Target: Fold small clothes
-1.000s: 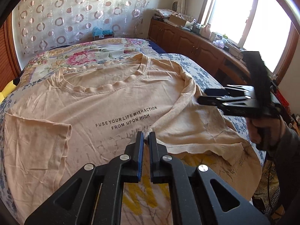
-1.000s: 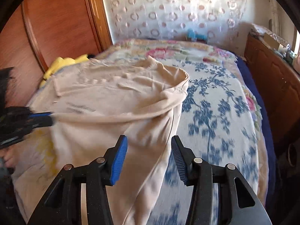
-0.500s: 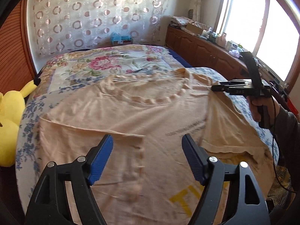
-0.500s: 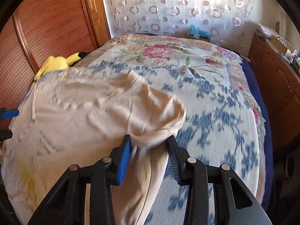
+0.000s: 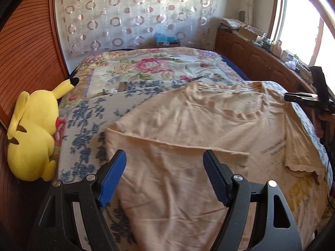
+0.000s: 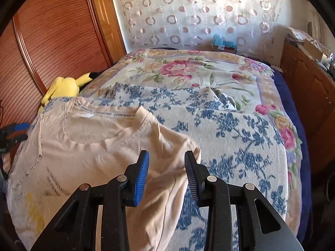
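Note:
A beige T-shirt (image 5: 188,129) with black print lies spread on the bed, collar toward the far end. Its right side is folded over the body. My left gripper (image 5: 164,177) is wide open just above the shirt's left sleeve, holding nothing. My right gripper (image 6: 167,175) is open, its jaws either side of the folded shoulder edge of the shirt (image 6: 100,146), not closed on it. The right gripper also shows in the left wrist view (image 5: 305,99) at the shirt's far right side. The left gripper's blue pads (image 6: 19,126) show at the left edge of the right wrist view.
The bed carries a blue-and-white floral blanket (image 6: 240,138) and a flowered quilt (image 5: 150,67). A yellow plush toy (image 5: 33,129) lies at the bed's left edge beside a wooden wardrobe (image 6: 52,41). Wooden cabinets (image 5: 261,58) with clutter run along the right, under the window.
My left gripper opened from shut and swung left over the left sleeve. My right gripper carried the shirt's right side over the body, closed around the fold, and now stands open.

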`<state>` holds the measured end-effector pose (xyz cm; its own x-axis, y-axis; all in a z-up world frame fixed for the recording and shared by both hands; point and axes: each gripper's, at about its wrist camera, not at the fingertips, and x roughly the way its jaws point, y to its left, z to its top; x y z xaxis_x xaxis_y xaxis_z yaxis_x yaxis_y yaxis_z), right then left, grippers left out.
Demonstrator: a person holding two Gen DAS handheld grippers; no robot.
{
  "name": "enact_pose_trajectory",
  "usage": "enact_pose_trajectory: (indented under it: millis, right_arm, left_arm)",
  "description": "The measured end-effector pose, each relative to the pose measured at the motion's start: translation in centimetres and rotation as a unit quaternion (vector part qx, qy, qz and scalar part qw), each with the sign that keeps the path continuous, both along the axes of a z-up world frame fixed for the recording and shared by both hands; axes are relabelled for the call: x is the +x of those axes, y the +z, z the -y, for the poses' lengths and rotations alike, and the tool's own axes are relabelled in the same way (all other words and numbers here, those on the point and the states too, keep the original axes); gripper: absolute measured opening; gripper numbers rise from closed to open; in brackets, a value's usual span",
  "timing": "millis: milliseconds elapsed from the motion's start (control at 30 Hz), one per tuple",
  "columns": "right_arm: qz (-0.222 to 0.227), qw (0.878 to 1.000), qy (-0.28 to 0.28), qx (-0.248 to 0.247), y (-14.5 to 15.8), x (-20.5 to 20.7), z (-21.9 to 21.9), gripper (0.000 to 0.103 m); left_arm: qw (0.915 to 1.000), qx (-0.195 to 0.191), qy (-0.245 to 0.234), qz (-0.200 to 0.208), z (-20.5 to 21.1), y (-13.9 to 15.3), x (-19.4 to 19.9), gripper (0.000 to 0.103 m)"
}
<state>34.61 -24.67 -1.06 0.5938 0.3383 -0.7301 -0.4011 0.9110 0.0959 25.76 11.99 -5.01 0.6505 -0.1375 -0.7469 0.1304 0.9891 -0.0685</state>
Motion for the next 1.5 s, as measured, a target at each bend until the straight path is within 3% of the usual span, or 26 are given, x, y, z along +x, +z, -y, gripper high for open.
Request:
enact_pose_trajectory:
  millis: [167, 500, 767, 867, 933, 1000, 1100, 1167, 1233, 1300, 1500]
  right_arm:
    - [-0.004, 1.000, -0.006, -0.001, 0.4, -0.9, 0.7, 0.054]
    - [-0.020, 1.000, 0.002, -0.024, 0.2, -1.1, 0.2, 0.054]
    - [-0.004, 0.998, 0.015, -0.053, 0.2, -1.2, -0.9, 0.054]
    - [-0.002, 0.998, 0.024, -0.059, 0.2, -1.5, -1.4, 0.053]
    - [0.000, 0.997, 0.032, -0.066, 0.2, -1.7, -1.8, 0.047]
    - [0.001, 0.996, 0.043, -0.072, 0.2, -1.9, -2.1, 0.034]
    - [-0.003, 0.996, 0.051, -0.074, 0.3, -2.0, -2.4, 0.023]
    - [-0.004, 0.996, 0.057, -0.073, 0.4, -2.0, -2.5, 0.016]
    - [-0.005, 0.996, 0.060, -0.070, 0.3, -2.1, -2.5, 0.008]
    - [-0.002, 0.996, 0.060, -0.067, 0.4, -2.3, -2.5, 0.006]
    - [0.040, 0.998, 0.045, -0.025, 2.6, -4.9, -1.5, 0.006]
  left_arm:
    - [0.9997, 0.004, 0.021, -0.006, -2.1, -0.7, 0.8, 0.077]
    - [0.9982, 0.013, 0.052, -0.029, -4.2, -2.1, 2.8, 0.077]
    - [0.9973, 0.007, 0.064, -0.035, -5.2, -2.8, 3.5, 0.076]
    - [0.9979, 0.000, 0.057, -0.030, -5.3, -2.7, 3.3, 0.064]
    - [0.9980, -0.007, 0.056, -0.028, -5.3, -2.6, 3.2, 0.052]
    - [0.9980, -0.008, 0.055, -0.029, -5.3, -2.5, 3.2, 0.045]
    - [0.9981, -0.010, 0.054, -0.029, -5.1, -2.4, 3.2, 0.040]
    - [0.9982, -0.012, 0.050, -0.030, -4.8, -2.4, 3.3, 0.029]
    - [0.9986, -0.011, 0.041, -0.033, -4.4, -2.3, 3.3, 0.006]
    - [0.9988, -0.012, 0.033, -0.034, -4.0, -1.9, 3.2, 0.004]
    - [0.9996, -0.022, 0.009, 0.015, -2.2, 1.7, 0.2, 0.003]
